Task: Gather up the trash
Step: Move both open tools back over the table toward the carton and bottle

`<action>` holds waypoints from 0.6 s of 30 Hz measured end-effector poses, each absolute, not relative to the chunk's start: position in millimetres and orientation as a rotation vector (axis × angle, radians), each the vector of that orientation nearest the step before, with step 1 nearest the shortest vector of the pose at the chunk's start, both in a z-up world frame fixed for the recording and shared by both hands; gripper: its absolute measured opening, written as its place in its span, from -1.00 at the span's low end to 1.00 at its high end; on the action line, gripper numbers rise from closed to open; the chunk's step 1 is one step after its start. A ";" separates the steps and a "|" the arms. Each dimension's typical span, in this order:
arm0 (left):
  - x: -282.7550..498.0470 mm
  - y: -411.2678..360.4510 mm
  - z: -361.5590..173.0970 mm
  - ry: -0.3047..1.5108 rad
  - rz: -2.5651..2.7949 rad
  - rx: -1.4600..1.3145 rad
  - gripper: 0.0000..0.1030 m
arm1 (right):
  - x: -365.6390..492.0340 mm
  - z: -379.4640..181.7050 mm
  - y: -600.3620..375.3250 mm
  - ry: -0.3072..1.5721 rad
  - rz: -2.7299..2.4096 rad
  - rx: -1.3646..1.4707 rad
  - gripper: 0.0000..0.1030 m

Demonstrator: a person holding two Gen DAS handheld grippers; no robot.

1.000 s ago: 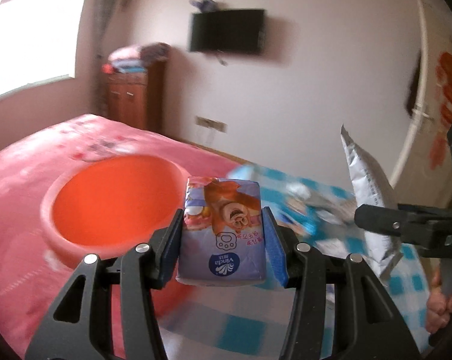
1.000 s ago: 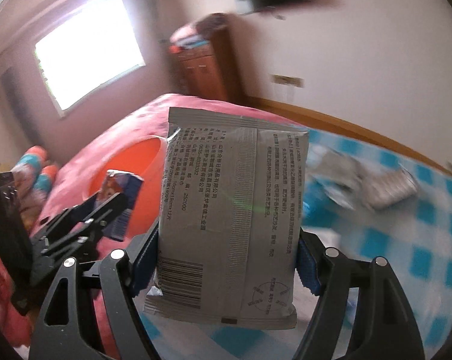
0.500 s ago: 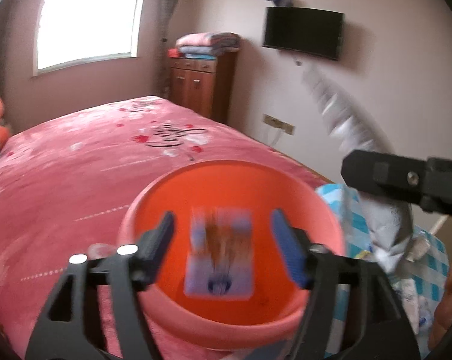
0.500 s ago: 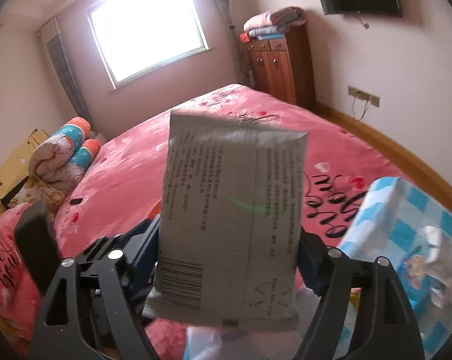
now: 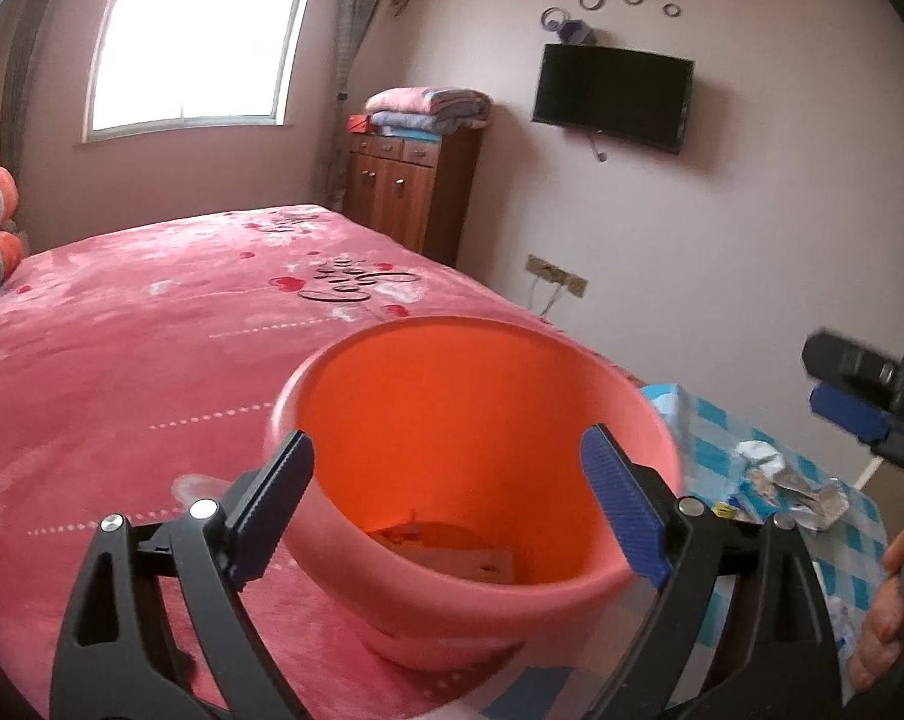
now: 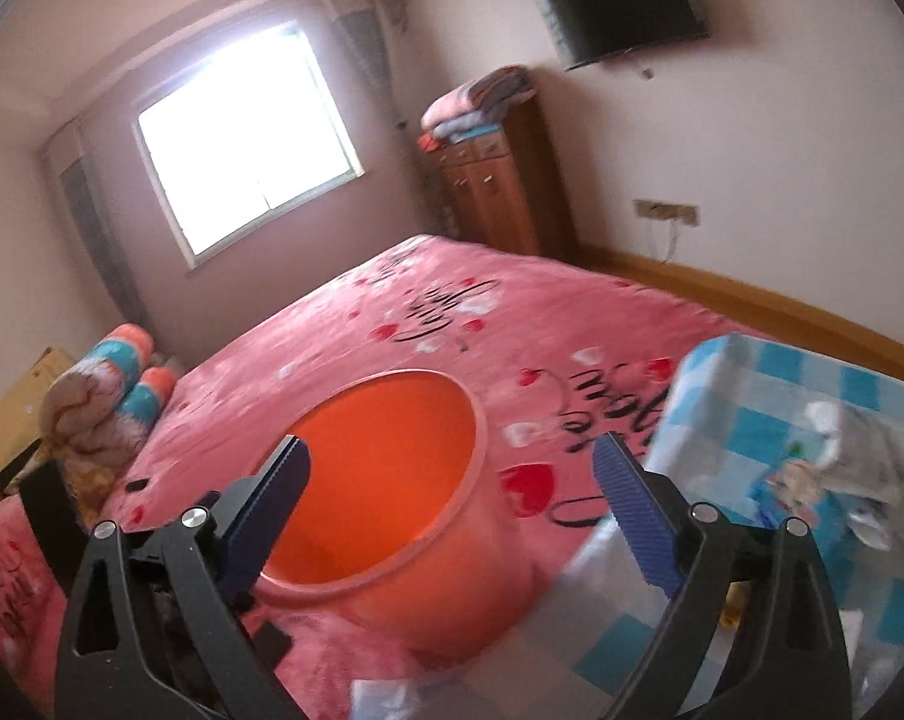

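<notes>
Bedroom with a big pink bed point(image 5: 152, 348), and an orange bucket point(image 5: 476, 450) sitting on it near the foot end. The left gripper point(image 5: 446, 504) hangs right over the bucket's mouth, its jaws have just been opening and stand wide with nothing between them. The right gripper point(image 6: 452, 510) is the same deal: jaws just been opening, spread wide, and nothing is pinched between the pads.

Down in the bucket the left view shows some flat stuff point(image 5: 452, 552) on the bottom, but it's all tinted orange and I can't tell what it is. The right view only catches the bucket's inner wall, no bottom at all. What the right view does have is a blurry silvery sheet point(image 6: 596, 606) low in the frame by the right-hand pad, too smeared to read.

Beside the bed there's a blue checked cloth point(image 6: 860, 396) with crumpled wrappers point(image 5: 794, 486) on it, partly cut off at the edge in both views.
</notes>
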State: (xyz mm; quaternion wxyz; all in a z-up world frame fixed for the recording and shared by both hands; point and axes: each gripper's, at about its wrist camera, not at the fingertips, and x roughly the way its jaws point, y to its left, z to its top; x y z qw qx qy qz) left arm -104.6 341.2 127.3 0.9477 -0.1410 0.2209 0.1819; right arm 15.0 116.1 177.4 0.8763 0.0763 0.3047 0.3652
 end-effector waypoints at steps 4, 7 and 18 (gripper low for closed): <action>-119.2 321.7 127.9 0.393 0.306 -0.286 0.77 | -2.4 166.0 80.6 0.600 0.719 0.189 0.87; -130.9 297.6 130.7 0.345 0.280 -0.227 0.77 | -16.4 159.3 57.8 0.558 0.687 0.187 0.90; -130.8 230.9 125.5 0.435 0.185 -0.174 0.76 | -51.4 142.3 -10.4 0.486 0.595 0.219 0.90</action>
